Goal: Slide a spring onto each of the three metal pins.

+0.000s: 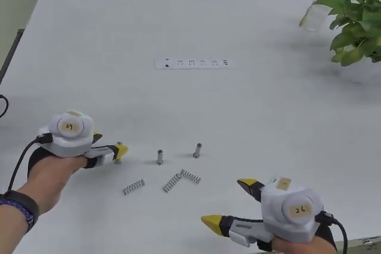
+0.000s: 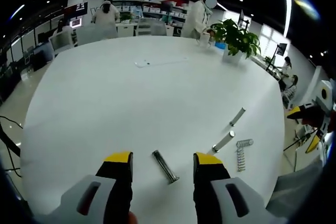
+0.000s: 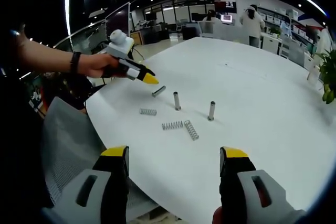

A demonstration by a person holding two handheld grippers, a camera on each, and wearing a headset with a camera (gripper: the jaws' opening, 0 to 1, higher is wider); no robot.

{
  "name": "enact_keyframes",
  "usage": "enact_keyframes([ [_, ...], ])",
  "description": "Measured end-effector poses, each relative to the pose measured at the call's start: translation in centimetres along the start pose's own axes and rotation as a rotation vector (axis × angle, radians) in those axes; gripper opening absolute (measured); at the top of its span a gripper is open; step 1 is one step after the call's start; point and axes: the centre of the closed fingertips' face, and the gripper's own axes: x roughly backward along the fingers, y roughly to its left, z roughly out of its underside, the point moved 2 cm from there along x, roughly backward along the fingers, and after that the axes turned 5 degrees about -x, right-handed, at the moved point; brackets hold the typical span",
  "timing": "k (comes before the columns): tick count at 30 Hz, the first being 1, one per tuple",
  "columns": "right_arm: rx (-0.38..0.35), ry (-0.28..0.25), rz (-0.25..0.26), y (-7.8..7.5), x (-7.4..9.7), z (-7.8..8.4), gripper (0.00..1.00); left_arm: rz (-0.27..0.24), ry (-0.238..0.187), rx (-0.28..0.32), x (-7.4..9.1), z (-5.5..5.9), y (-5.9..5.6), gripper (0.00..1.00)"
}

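Two metal pins (image 1: 159,157) (image 1: 197,150) stand upright on the white table (image 1: 178,16). The third pin (image 2: 165,166) lies tilted between the yellow-tipped jaws of my left gripper (image 2: 163,158), which is open and not touching it. In the head view this gripper (image 1: 118,150) is at the left, level with the pins. Three springs (image 1: 134,187) (image 1: 172,182) (image 1: 191,176) lie loose in front of the pins. My right gripper (image 1: 229,203) hovers open and empty at the near right; its own view shows the springs (image 3: 172,125) ahead.
A white power strip (image 1: 191,63) lies mid-table. A potted plant (image 1: 357,16) and a clear cup (image 1: 312,19) stand at the far right. The table's near edge (image 1: 363,239) runs just behind my right gripper. People stand by desks (image 3: 252,22) beyond the table.
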Motion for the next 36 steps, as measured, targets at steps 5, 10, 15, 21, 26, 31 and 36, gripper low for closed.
enact_keyframes([
  [5, 0.0, 0.006, -0.001, -0.1, -0.1, 0.2, 0.69, -0.022, 0.006, 0.038, -0.4, 0.5, -0.3, 0.31],
  [10, -0.005, -0.001, 0.002, -0.4, -0.1, -0.1, 0.69, -0.022, 0.034, 0.042, -0.9, 1.2, -1.0, 0.28],
  [15, 0.001, 0.004, 0.001, -0.6, -0.2, -0.2, 0.69, -0.039, 0.041, 0.067, -1.3, 1.3, -0.9, 0.22],
  [21, 0.002, 0.012, -0.002, -0.6, -0.3, -0.1, 0.69, -0.066, 0.064, 0.085, -1.9, 1.5, -0.6, 0.14],
  [26, 0.002, 0.018, -0.005, -0.5, -0.4, 0.0, 0.69, -0.073, 0.079, 0.092, -2.3, 1.8, -0.5, 0.11],
  [31, 0.001, 0.019, -0.004, -0.6, -0.4, -0.1, 0.69, -0.082, 0.088, 0.094, -2.4, 2.0, -0.4, 0.08],
  [36, 0.006, 0.021, -0.004, -0.7, -0.4, -0.2, 0.69, -0.083, 0.102, 0.068, -2.4, 2.2, -0.3, 0.06],
])
